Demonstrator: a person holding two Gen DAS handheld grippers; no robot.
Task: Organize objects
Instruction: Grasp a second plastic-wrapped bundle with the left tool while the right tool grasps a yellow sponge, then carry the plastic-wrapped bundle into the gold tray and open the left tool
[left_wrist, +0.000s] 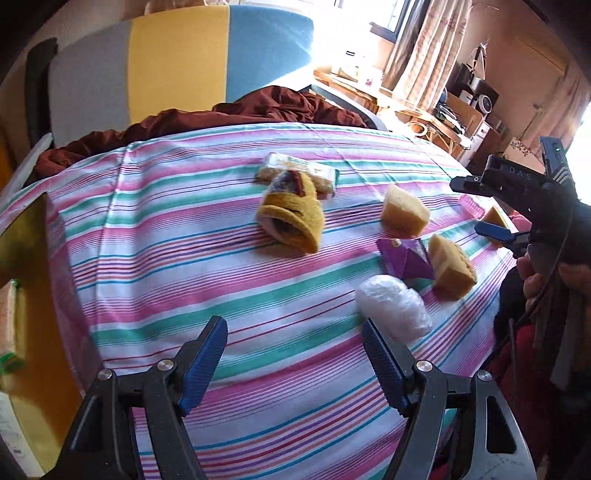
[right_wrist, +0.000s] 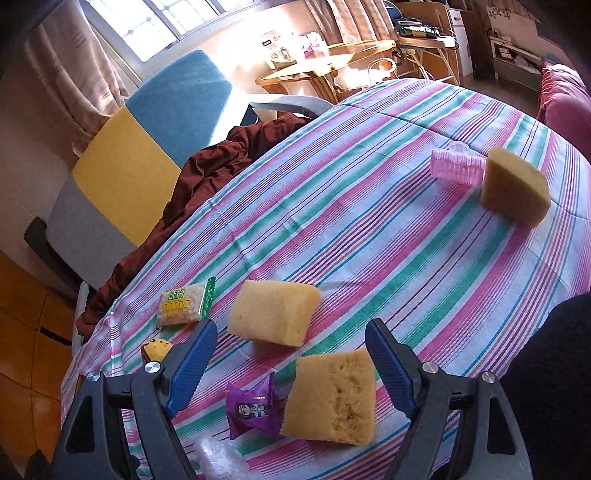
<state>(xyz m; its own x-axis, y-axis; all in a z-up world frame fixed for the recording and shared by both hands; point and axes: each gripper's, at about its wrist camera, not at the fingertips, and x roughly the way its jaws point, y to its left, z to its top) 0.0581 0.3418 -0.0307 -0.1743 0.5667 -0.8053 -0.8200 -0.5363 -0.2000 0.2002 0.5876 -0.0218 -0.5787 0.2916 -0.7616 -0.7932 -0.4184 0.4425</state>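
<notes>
Both blue ribbed fingers (left_wrist: 205, 363) of the left gripper (left_wrist: 295, 363) stand wide apart with nothing between them. From the left wrist view, it hangs over the near edge of the table with the pink, green and white striped cloth (left_wrist: 155, 236). Nothing looks sorted yet, I think. All the things lie loose on the cloth. A rolled yellow knitted sock (left_wrist: 291, 214) lies near the middle. Touching it on the far side is a see-through snack packet with yellow print (left_wrist: 299, 170). A yellow sponge wedge (left_wrist: 405, 209) sits toward the right edge. Nearer, a purple candy wrapper (left_wrist: 404, 258) touches a second yellow sponge block (left_wrist: 452, 271). A white crinkly plastic ball (left_wrist: 393, 306) lies just beside the left gripper's right finger. Only this view shows the sock and the plastic ball whole, and the right gripper (left_wrist: 476, 206) from the side, up over the right edge with its fingers apart.

From the right wrist view, the right gripper (right_wrist: 291, 363) is also wide open and holds nothing. The second sponge block (right_wrist: 332, 398) sits low between its fingers, not touched as far as I can tell. Only this view clearly shows a third yellow sponge piece (right_wrist: 515, 184) near the far right edge, touching a pink plastic hair clip (right_wrist: 458, 166). Here the sock is a small peek behind the left finger.

So every piece is still to be gathered, I would guess.
</notes>
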